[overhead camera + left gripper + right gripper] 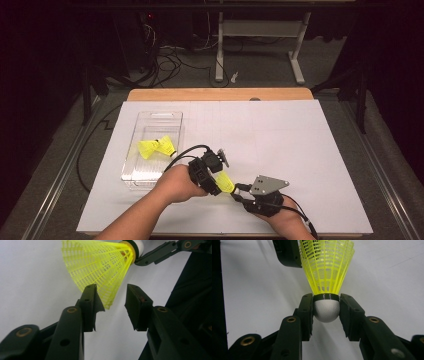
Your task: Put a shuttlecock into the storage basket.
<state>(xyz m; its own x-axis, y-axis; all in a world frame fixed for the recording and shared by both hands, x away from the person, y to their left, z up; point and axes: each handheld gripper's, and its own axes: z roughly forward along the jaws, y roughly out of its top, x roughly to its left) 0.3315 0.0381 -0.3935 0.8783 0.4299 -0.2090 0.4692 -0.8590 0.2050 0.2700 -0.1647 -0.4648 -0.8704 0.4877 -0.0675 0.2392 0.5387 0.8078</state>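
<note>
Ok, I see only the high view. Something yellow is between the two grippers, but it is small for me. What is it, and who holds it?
Observer: A yellow shuttlecock. The right gripper is shut on its white cork, just under the black band.
Operator: And the left gripper, does it hold the skirt?
Observer: No. The left gripper is open, its jaws apart, with the skirt's rim between the tips of its jaws.
Operator: Is the plastic box empty?
Observer: That your view shows: the clear box holds yellow shuttlecocks.
</note>
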